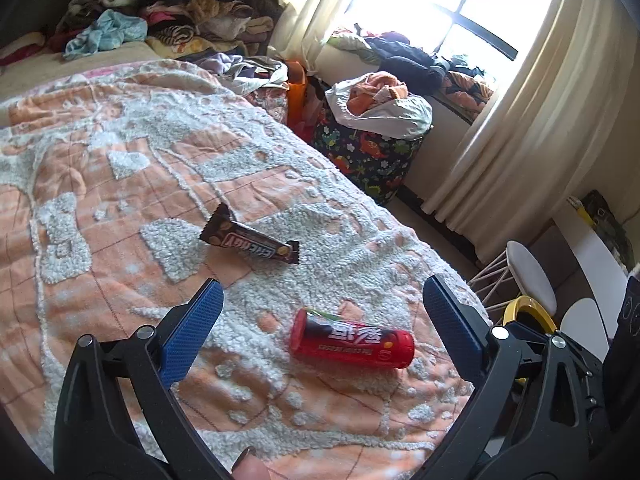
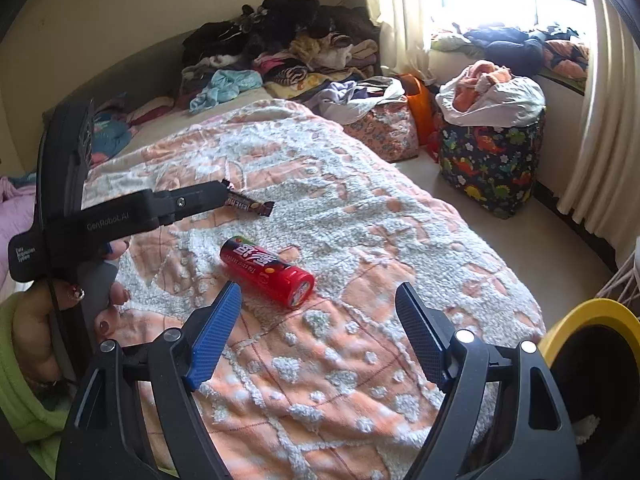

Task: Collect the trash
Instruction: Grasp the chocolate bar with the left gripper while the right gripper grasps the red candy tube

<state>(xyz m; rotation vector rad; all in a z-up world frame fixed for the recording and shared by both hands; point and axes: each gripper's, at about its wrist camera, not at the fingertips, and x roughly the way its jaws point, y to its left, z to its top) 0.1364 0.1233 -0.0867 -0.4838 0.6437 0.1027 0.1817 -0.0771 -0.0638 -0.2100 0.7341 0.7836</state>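
Note:
A red cylindrical candy tube [image 1: 351, 339] [image 2: 267, 270] lies on its side on the orange and white bedspread [image 1: 120, 184] [image 2: 360, 232]. Beyond it lies a brown chocolate bar wrapper [image 1: 250, 240] [image 2: 250, 203], partly hidden in the right wrist view by the left gripper's body. My left gripper [image 1: 322, 294] is open above the bedspread, with the tube just below and between its blue pads [image 1: 192, 336]. My right gripper [image 2: 318, 298] is open too, with the tube a little ahead and left of its centre. Neither holds anything.
A yellow-rimmed black bin [image 2: 596, 344] [image 1: 528, 312] stands at the bed's right. A dinosaur-print bag [image 2: 490, 160] [image 1: 368, 160] stuffed with clothes sits on the floor by the curtain. Piled clothes [image 2: 288, 48] cover the bed's far end. A hand [image 2: 44, 320] in a green sleeve holds the left gripper.

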